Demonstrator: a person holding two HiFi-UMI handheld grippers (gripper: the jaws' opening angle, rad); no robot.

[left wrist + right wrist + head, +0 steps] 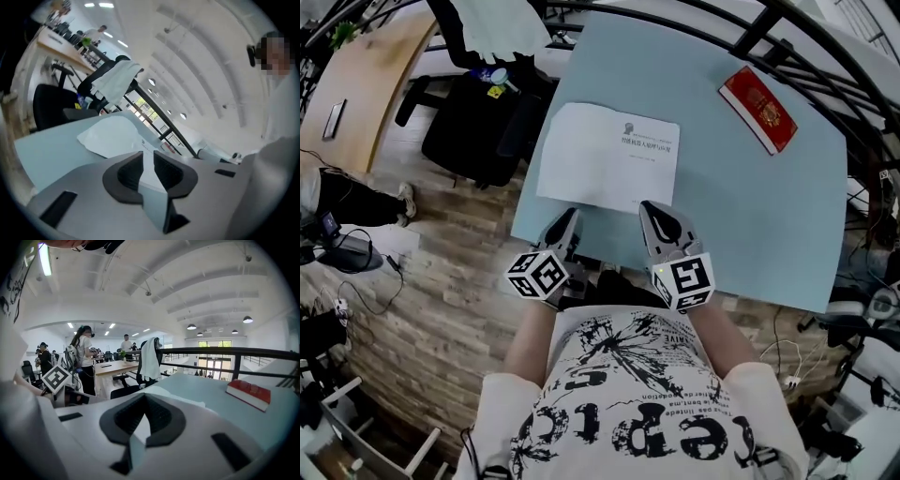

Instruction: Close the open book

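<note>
Desk point(741, 225), pale blue:
- Book point(609, 155): white, lies flat mid-desk, small print on top face.
- Red book point(757, 109): far right, well apart from white one.
- Left gripper point(572, 214): at book's near edge; jaws slightly apart, nothing gripped.
- Right gripper point(647, 206): beside it, same edge; jaws closed at tips, empty.
- Black chair point(473, 127): off desk, left.

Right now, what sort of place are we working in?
Probably an open-plan office: a wooden desk, a black office chair, people standing further back, and a railing along the edge.
</note>
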